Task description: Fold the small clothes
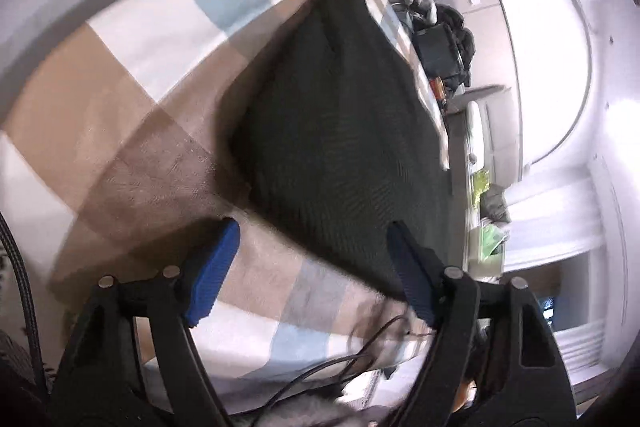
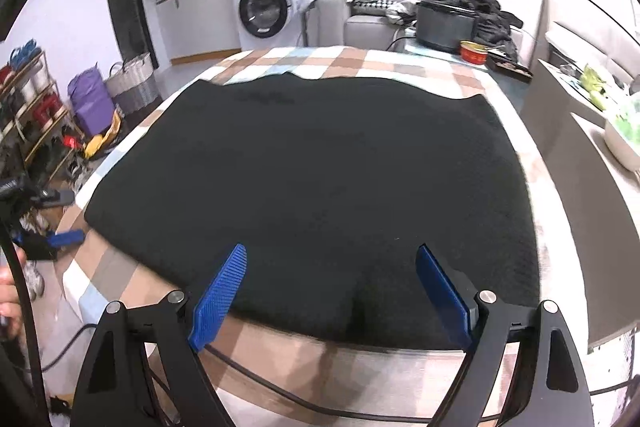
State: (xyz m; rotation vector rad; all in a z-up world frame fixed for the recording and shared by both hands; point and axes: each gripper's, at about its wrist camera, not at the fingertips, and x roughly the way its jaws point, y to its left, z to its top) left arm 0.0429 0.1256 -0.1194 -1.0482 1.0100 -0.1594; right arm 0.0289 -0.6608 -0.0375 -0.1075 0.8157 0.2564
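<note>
A counter (image 2: 400,61) covered by a checked cloth (image 2: 344,61) in tan, white and pale blue carries a black garment (image 2: 312,179) spread flat — filling most of the top. At the far right corner stand a red tin (image 2: 473,52) and a dark box (image 2: 446,23).

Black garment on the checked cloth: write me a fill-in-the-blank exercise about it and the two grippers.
1. The black garment lies spread on a ____ tablecloth.
2. Both the left gripper and the right gripper have their jaws ____.
3. The pads on the right gripper's fingers are ____ in colour.
4. Behind the table stands a white ____ machine.

Missing words: checked; open; blue; washing
</note>
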